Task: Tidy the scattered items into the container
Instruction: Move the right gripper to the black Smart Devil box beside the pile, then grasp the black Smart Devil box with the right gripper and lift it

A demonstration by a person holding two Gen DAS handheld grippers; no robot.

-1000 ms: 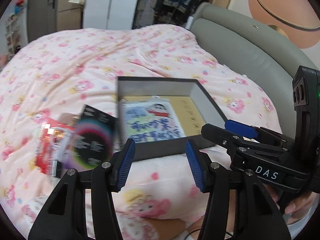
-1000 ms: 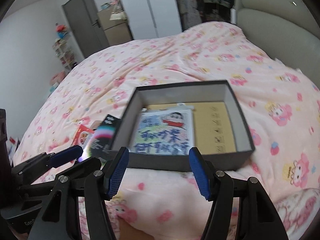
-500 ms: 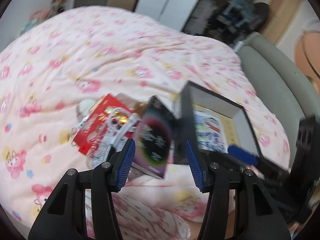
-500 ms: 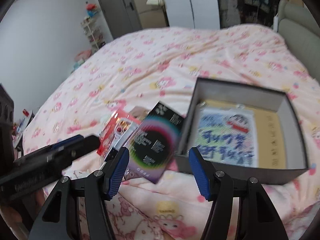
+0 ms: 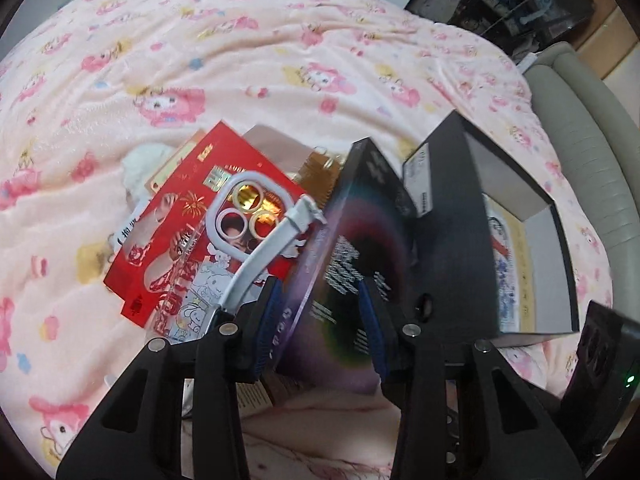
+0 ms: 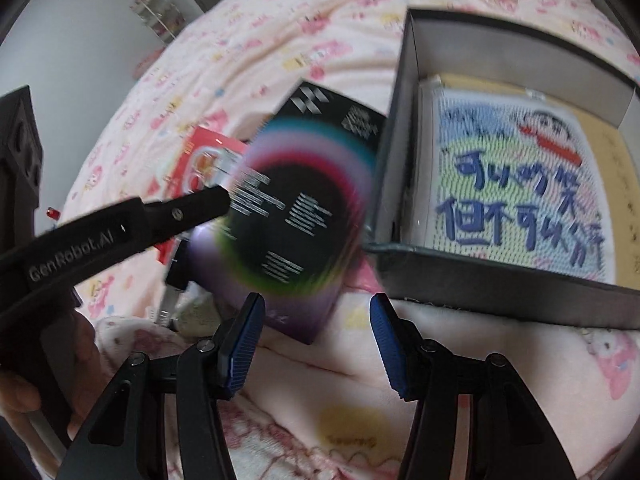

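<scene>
Since half a second ago the left gripper (image 5: 320,326) has pushed forward off the bare quilt and onto the pile of loose things, so that the black box with the rainbow ring (image 5: 352,276), which lay ahead of its fingers, now sits between them. In the left wrist view the jaws stand spread wide either side of that box's near end; whether the pads already touch it cannot be told, and the grip looks not yet clenched. The box leans with its far edge propped on the outer wall of the dark container (image 5: 452,240), probably because it rests on the heap, which would leave its near end raised for the fingers. To its left lie a red packet (image 5: 168,248) and, on top of it, a clear phone case with a white rim (image 5: 240,220), both on the pink quilt (image 5: 200,60) and still outside the container. In the right wrist view the right gripper (image 6: 316,344) hangs released and empty over the quilt, near the box's near corner and just left of the container, seemingly waiting. The left gripper reaches in from the left there, its tip at the box's left edge. The container lies to the right, open, with a cartoon-printed cloth (image 6: 512,192) flat on its floor, leaving room on top for the box.
</scene>
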